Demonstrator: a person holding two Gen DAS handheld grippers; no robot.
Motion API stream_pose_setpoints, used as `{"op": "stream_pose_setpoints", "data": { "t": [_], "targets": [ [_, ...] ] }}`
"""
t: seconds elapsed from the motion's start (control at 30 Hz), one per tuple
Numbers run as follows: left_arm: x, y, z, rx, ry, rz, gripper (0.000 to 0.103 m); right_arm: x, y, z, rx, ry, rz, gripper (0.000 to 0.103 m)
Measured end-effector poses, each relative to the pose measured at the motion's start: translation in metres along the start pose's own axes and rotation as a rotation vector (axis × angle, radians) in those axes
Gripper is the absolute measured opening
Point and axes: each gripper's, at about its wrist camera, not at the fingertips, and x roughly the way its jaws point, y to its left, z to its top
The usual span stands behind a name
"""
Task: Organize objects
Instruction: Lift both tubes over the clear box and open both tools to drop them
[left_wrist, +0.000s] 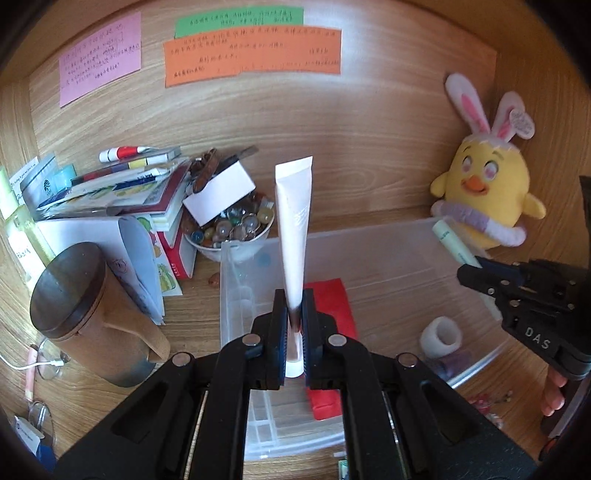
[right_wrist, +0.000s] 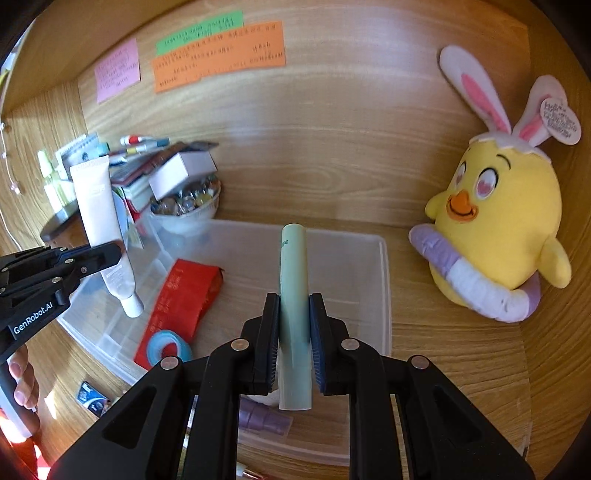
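My left gripper (left_wrist: 294, 325) is shut on a white cream tube (left_wrist: 294, 221), held upright with its cap down, above a clear plastic bin (left_wrist: 369, 236). It also shows in the right wrist view (right_wrist: 98, 206), with the left gripper (right_wrist: 110, 254) around it. My right gripper (right_wrist: 293, 332) is shut on a pale green tube (right_wrist: 293, 280) over the same bin (right_wrist: 384, 280). In the left wrist view the right gripper (left_wrist: 469, 273) holds the green tube (left_wrist: 452, 240) at the bin's right side.
The bin holds a red packet (right_wrist: 177, 299), a blue tape roll (right_wrist: 168, 347), a white roll (left_wrist: 441, 336) and a purple bottle (right_wrist: 264, 421). A yellow chick plush (right_wrist: 495, 221) sits right. A bowl of marbles (left_wrist: 232, 229), stacked books (left_wrist: 122, 192) and a brown mug (left_wrist: 92, 314) stand left.
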Motion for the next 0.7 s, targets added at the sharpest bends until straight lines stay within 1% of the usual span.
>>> {"op": "stream_pose_setpoints", "data": {
  "t": [0.2,0.3,0.4,0.5,0.57,0.63,0.7],
  "targets": [
    [0.012,-0.006,-0.005,0.027,0.034,0.007,0.006,0.008,0.004,-0.005,-0.032,0.032,-0.014,0.014],
    [0.013,-0.010,-0.006,0.037,0.043,-0.008,0.006,0.011,0.008,-0.005,-0.048,0.041,-0.013,0.014],
    [0.011,-0.013,-0.005,0.044,0.047,-0.030,0.008,0.013,0.010,-0.006,-0.058,0.050,-0.013,0.014],
    [0.008,-0.016,-0.005,0.047,0.053,-0.061,0.017,0.015,0.012,-0.007,-0.064,0.062,-0.006,0.014],
    [0.006,-0.018,-0.005,0.043,0.060,-0.079,0.031,0.014,0.013,-0.007,-0.067,0.061,-0.008,0.014],
    [0.003,-0.019,-0.005,0.038,0.058,-0.086,0.038,0.013,0.014,-0.006,-0.072,0.057,-0.013,0.014],
    [-0.001,-0.020,-0.005,0.037,0.055,-0.091,0.039,0.010,0.014,-0.005,-0.071,0.051,-0.012,0.014]
  ]
}}
